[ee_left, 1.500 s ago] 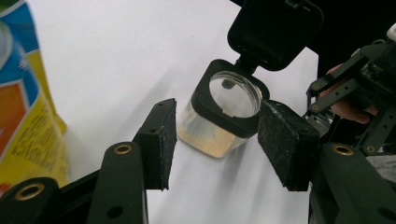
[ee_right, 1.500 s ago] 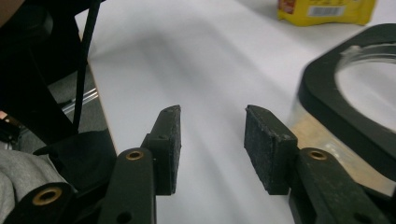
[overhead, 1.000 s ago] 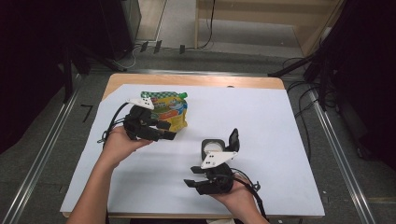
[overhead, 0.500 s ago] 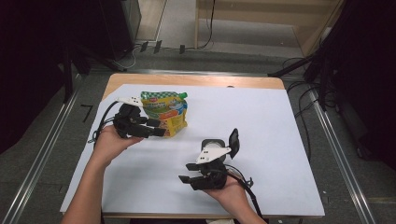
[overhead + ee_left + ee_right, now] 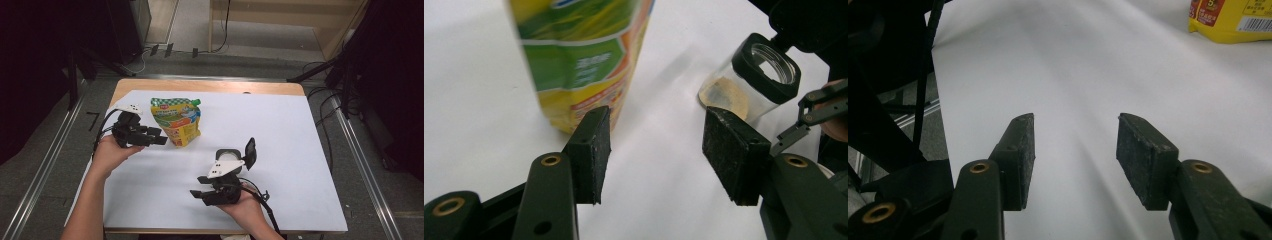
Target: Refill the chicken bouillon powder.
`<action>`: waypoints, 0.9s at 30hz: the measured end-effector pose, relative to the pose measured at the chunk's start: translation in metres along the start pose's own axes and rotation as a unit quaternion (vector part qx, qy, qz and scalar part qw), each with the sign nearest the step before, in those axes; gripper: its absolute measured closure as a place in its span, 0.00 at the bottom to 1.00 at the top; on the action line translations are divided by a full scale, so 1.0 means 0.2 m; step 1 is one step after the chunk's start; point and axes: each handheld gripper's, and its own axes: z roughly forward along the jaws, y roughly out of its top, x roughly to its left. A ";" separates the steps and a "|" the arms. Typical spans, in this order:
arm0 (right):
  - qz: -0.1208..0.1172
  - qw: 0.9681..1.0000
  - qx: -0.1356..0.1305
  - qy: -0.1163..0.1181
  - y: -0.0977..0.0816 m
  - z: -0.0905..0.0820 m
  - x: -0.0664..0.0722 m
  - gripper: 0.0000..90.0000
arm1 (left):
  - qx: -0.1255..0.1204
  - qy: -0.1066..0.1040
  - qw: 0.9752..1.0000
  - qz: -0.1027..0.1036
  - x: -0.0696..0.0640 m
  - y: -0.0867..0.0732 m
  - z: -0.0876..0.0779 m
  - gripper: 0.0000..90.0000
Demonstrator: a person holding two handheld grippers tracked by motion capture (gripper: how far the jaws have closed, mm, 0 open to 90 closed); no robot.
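A green and yellow spouted pouch (image 5: pixel 176 121) lies flat on the white sheet at the back left; its lower end fills the upper left of the left gripper view (image 5: pixel 579 65). My left gripper (image 5: pixel 161 137) sits just left of the pouch's bottom edge, pointing at it, open (image 5: pixel 656 145) with nothing between the pads. A small glass jar (image 5: pixel 227 154) with a black rim and tan powder inside (image 5: pixel 749 80) stands mid-table, its black lid (image 5: pixel 250 151) flipped up. My right gripper (image 5: pixel 199 187) lies just in front of the jar, pointing left, open and empty (image 5: pixel 1075 150).
The white sheet (image 5: pixel 280 140) covers most of the wooden table, whose edge (image 5: pixel 210 86) shows at the back. Metal rails and cables run along the floor on both sides. A yellow corner of the pouch (image 5: pixel 1233 15) shows far off in the right gripper view.
My left gripper has drawn back to the left, off the pouch, which now lies fully uncovered. The right gripper and the jar have stayed in place.
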 end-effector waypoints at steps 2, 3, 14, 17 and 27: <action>-0.001 1.000 0.002 0.001 0.00 0.01 0.00 0.57 | 0.004 0.007 1.000 -0.003 0.02 -0.01 -0.01 0.51; -0.001 1.000 0.002 0.002 -0.01 0.01 0.01 0.57 | 0.002 0.011 1.000 -0.005 0.03 -0.01 -0.02 0.51; 0.003 1.000 0.002 0.003 -0.02 0.01 -0.01 0.57 | -0.018 0.038 0.999 0.005 0.11 0.05 -0.04 0.48; 0.005 1.000 -0.001 0.002 -0.01 0.02 -0.01 0.57 | -0.019 0.034 0.999 0.010 0.12 0.09 -0.02 0.48; 0.007 1.000 -0.001 0.001 0.03 -0.01 -0.03 0.57 | -0.005 0.011 1.000 0.027 0.10 0.19 0.05 0.52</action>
